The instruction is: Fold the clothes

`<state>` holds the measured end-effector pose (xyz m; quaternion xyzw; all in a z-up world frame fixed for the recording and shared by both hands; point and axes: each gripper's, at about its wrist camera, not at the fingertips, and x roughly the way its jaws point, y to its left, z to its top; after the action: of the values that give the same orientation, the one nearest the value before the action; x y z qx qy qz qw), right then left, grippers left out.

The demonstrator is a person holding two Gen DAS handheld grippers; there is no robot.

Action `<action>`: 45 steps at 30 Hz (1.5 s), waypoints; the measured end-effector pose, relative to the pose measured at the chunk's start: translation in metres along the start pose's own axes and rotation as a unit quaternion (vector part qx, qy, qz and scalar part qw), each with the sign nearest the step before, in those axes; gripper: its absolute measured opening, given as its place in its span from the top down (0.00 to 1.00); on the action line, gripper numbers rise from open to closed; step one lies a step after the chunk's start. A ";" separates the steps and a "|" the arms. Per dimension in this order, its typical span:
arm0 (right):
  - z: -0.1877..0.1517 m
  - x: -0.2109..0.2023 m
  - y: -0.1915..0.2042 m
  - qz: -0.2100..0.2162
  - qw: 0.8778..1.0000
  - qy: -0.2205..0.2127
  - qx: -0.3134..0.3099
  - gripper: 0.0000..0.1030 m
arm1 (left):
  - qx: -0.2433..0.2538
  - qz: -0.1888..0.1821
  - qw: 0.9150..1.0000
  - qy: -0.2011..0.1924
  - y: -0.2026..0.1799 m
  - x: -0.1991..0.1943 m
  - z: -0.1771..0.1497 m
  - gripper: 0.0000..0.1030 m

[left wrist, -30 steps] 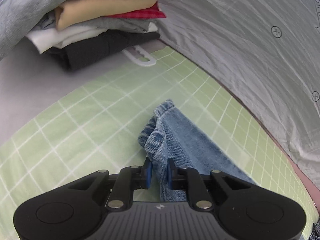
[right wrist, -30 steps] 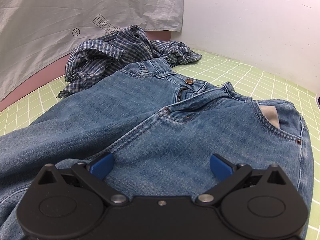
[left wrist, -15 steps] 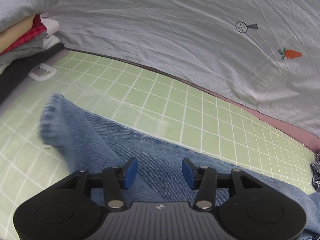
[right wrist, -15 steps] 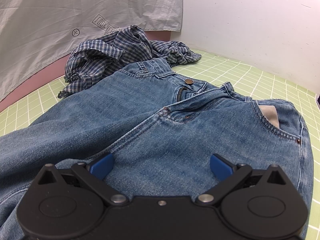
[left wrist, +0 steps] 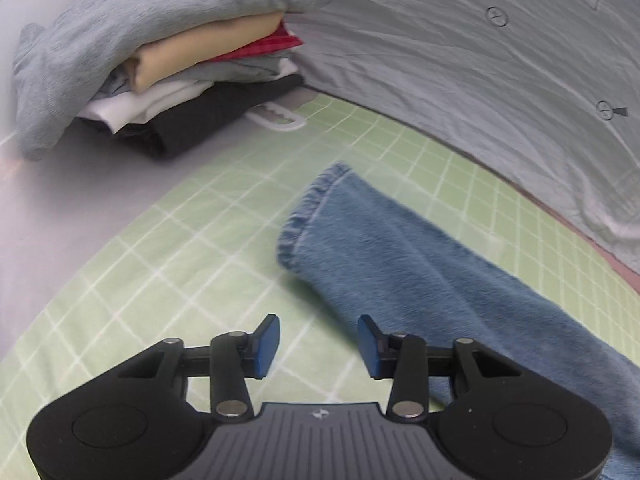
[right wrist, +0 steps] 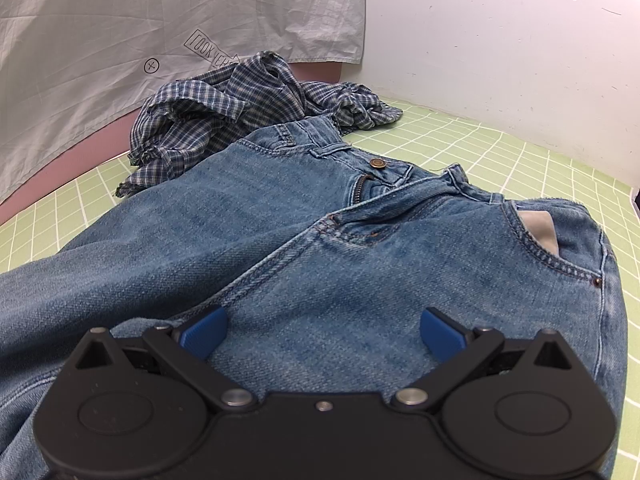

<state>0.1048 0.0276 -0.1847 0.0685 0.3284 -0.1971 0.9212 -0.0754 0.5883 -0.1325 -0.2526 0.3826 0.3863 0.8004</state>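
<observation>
I am holding the left tongs (left wrist: 318, 344) released, blue pads spread, nothing between them. They are hovering over the green grid mat (left wrist: 192, 240) just beside the jeans (left wrist: 420, 264), off the near edge of the trouser leg. The leg is lying flat on the mat, running from the lower right toward its hem (left wrist: 316, 200), which is pointing at the stack of folded clothes (left wrist: 188, 72). The picture here is slightly blurred.

The stack is sitting well beyond the hem, on the grey worktop (left wrist: 60, 220) off the mat's edge. A grey top is draping over it; under that I am seeing tan, red, white and black layers. A white plastic hanger piece (left wrist: 280, 118) is lying at the stack's foot, between the stack and the hem. A grey printed sheet (left wrist: 480, 60) is hanging behind the mat.

Right view: I am keeping the right tongs (right wrist: 322, 330) released too, pads wide apart, sitting low over the jeans (right wrist: 280, 248) at the upper thigh; I cannot tell whether the pads are touching the denim. The waistband, brass button (right wrist: 377, 163) and open fly are lying beyond the tongs, front side up. A crumpled blue checked shirt (right wrist: 224, 120) is lying on the mat (right wrist: 500, 160) beyond the waistband, touching it. The white wall (right wrist: 500, 40) is standing behind.
</observation>
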 end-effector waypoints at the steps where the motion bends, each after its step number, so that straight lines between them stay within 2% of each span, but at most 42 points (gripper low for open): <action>1: 0.000 0.000 0.000 0.000 1.000 0.000 0.000 0.00 | 0.003 0.010 1.000 0.008 0.002 0.004 0.000 0.72; 9: 0.001 0.000 0.000 -0.001 1.000 0.001 -0.001 0.00 | 0.057 0.032 0.998 0.016 -0.019 0.032 0.004 0.73; 13: 0.001 0.001 0.000 -0.001 1.000 0.001 -0.001 0.00 | 0.063 0.020 0.998 -0.006 -0.032 0.036 0.020 0.74; 18: 0.001 0.001 0.000 -0.001 1.000 0.001 -0.001 0.00 | 0.090 -0.010 0.995 -0.044 -0.067 0.041 0.042 0.74; 22: 0.001 0.001 0.000 -0.001 1.000 0.001 -0.002 0.00 | 0.111 -0.030 0.993 -0.041 -0.099 0.056 0.048 0.72; 25: 0.001 0.001 0.000 0.000 1.000 0.001 -0.002 0.00 | 0.114 -0.023 0.993 -0.035 -0.113 0.066 0.047 0.67; 28: 0.001 0.001 0.000 0.000 1.000 0.001 -0.002 0.00 | 0.106 -0.023 0.993 -0.038 -0.115 0.068 0.046 0.59; 35: 0.001 0.001 0.000 0.000 1.000 0.001 -0.002 0.00 | 0.120 0.014 0.991 -0.059 -0.108 0.062 0.036 0.51; 37: 0.001 0.001 0.000 -0.001 1.000 0.001 -0.002 0.00 | 0.114 0.029 0.991 -0.070 -0.103 0.055 0.033 0.50; 40: 0.001 0.001 0.000 -0.001 1.000 0.001 -0.002 0.00 | 0.094 0.030 0.991 -0.085 -0.087 0.041 0.031 0.50; 45: 0.001 0.002 0.000 0.000 1.000 0.001 -0.003 0.00 | 0.114 0.045 0.989 -0.081 -0.065 0.032 0.022 0.51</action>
<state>0.1063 0.0268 -0.1851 0.0661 0.3296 -0.1965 0.9211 -0.0004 0.5802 -0.1384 -0.1100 0.3691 0.3951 0.8340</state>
